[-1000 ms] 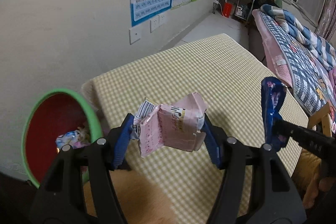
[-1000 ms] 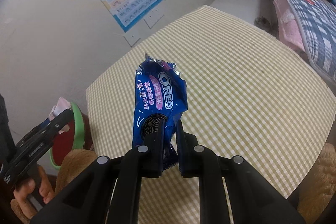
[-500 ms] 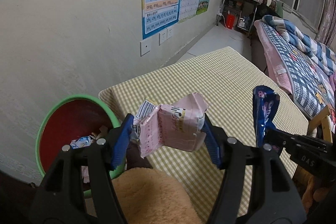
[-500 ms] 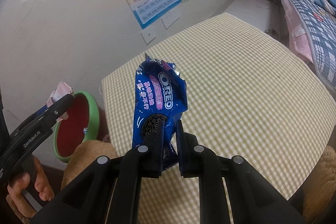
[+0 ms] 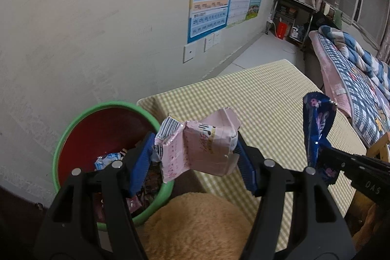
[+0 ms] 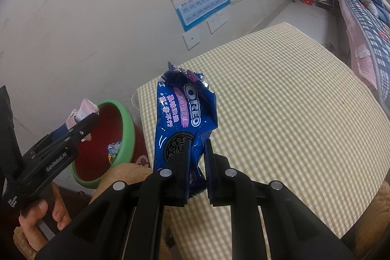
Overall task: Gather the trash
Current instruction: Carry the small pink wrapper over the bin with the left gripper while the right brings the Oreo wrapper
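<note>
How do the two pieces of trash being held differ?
The pink carton is a crushed paper box; the blue Oreo wrapper is a glossy foil bag. The carton spans wide-set jaws of the left hand-held gripper; the wrapper is pinched in the right hand-held gripper. Both are held in the air.

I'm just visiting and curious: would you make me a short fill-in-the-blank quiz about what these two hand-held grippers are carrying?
1. The left hand-held gripper holds a crumpled ____ carton.
2. The right hand-held gripper is shut on a blue ____ wrapper.
3. The bin has a ____ rim and a red inside.
4. The table wears a ____ cloth.

Missing words: pink; Oreo; green; checked
</note>
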The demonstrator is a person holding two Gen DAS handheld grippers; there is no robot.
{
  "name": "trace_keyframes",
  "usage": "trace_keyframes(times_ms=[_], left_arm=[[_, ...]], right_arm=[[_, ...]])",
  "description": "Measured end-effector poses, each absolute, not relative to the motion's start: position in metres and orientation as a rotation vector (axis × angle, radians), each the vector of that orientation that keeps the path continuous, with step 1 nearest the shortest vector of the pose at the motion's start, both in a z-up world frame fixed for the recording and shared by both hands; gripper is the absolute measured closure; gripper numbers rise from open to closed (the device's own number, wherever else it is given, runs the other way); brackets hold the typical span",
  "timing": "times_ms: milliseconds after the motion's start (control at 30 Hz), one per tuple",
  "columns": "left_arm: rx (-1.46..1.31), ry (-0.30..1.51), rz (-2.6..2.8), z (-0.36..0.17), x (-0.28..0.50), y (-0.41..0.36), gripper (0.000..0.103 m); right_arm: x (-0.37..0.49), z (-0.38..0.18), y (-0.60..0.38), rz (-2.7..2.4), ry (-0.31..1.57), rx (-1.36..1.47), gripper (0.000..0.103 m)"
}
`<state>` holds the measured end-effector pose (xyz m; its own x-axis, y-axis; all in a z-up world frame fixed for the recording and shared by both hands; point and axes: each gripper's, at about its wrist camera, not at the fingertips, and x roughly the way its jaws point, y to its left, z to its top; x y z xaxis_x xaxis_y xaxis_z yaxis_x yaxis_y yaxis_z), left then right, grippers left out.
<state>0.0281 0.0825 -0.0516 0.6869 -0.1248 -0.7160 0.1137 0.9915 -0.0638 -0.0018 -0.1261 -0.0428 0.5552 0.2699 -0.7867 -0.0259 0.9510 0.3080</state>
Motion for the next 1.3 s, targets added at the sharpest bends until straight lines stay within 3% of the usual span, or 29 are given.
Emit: trace_keyframes(times_ms=[1300], left_arm=[[-0.111, 0.877, 0.063, -0.09, 0.032, 0.191, 0.042]], right_arm=[[0.036, -0.055, 0.008, 0.389, 1.047, 0.105, 0.091]])
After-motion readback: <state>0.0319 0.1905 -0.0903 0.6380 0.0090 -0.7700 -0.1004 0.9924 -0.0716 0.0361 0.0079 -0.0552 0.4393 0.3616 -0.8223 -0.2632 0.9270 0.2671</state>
